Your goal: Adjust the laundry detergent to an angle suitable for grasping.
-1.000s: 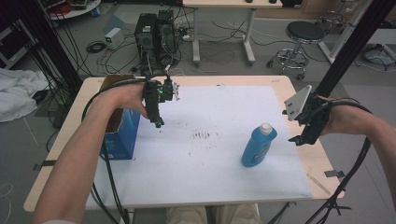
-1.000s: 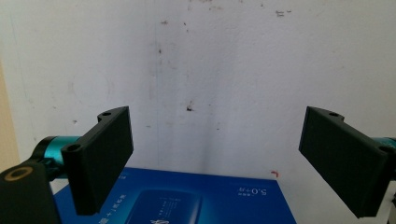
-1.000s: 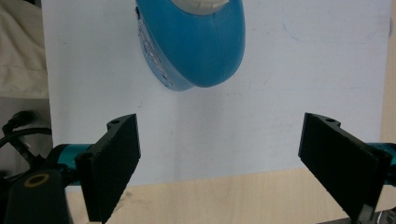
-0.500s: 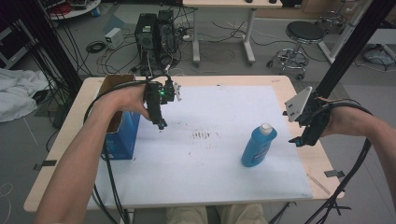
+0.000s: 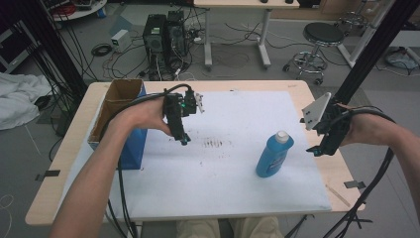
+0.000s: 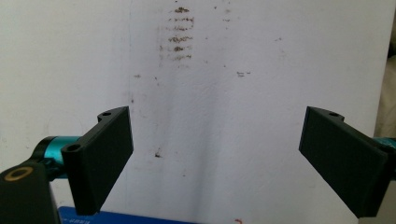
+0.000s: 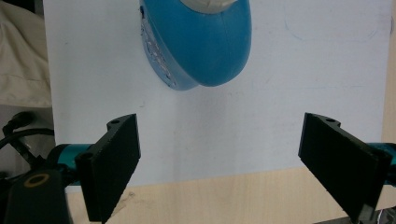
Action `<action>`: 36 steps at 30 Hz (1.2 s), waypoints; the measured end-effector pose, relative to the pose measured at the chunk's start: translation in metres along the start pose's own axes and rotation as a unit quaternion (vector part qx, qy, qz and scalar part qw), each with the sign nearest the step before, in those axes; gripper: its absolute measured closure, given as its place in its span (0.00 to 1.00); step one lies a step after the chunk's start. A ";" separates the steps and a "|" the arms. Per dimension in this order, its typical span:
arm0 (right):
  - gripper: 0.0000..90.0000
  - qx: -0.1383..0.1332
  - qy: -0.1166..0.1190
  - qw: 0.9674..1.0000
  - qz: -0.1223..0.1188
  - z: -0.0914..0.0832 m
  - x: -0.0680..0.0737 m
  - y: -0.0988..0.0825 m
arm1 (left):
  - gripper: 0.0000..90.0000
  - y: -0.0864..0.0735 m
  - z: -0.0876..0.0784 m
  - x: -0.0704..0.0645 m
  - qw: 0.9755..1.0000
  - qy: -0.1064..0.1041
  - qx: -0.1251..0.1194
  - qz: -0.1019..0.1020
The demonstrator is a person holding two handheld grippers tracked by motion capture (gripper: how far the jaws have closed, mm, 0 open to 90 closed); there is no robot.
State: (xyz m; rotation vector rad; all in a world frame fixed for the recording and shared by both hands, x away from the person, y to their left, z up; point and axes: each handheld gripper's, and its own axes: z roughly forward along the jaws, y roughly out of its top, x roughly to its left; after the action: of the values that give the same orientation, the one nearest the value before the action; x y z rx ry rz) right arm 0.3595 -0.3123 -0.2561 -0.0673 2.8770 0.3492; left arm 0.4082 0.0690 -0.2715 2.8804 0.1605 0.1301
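So both claws are wide open with nothing in them. The blue bottle (image 5: pixel 274 155) stands upright on the white sheet, and the right claw (image 5: pixel 322 148) hovers just beside it, probably lining up a grab. The left claw (image 5: pixel 182 139) hangs over the smudges.

Bottle (image 5: pixel 274 155) and box (image 5: pixel 120 121) flank open sheet (image 5: pixel 223 173)

No text, brand or number can be read anywhere. The blue bottle (image 7: pixel 198 44) carries a label along its side, but its print is too blurred to make out.
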 end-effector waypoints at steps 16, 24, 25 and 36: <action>0.13 0.005 0.003 1.000 -0.001 0.001 -0.002 0.004 | 0.11 0.049 0.036 -0.043 0.999 -0.019 -0.036 -0.031; 0.13 0.006 0.003 1.000 0.002 0.002 -0.002 0.001 | 0.11 0.075 0.046 -0.061 0.995 -0.011 -0.061 -0.081; 0.13 0.008 0.004 1.000 0.002 0.002 -0.002 0.001 | 0.11 0.078 0.047 -0.063 0.994 -0.008 -0.063 -0.089; 0.13 0.007 0.003 1.000 0.004 0.002 -0.004 0.000 | 0.11 0.111 0.058 -0.076 0.986 -0.011 -0.099 -0.132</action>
State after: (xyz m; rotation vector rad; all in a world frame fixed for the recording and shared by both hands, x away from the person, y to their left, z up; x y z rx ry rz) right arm 0.3639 -0.3119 -0.2570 -0.0549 2.8867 0.3297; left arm 0.3495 -0.0607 -0.3045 2.6324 0.4940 0.0607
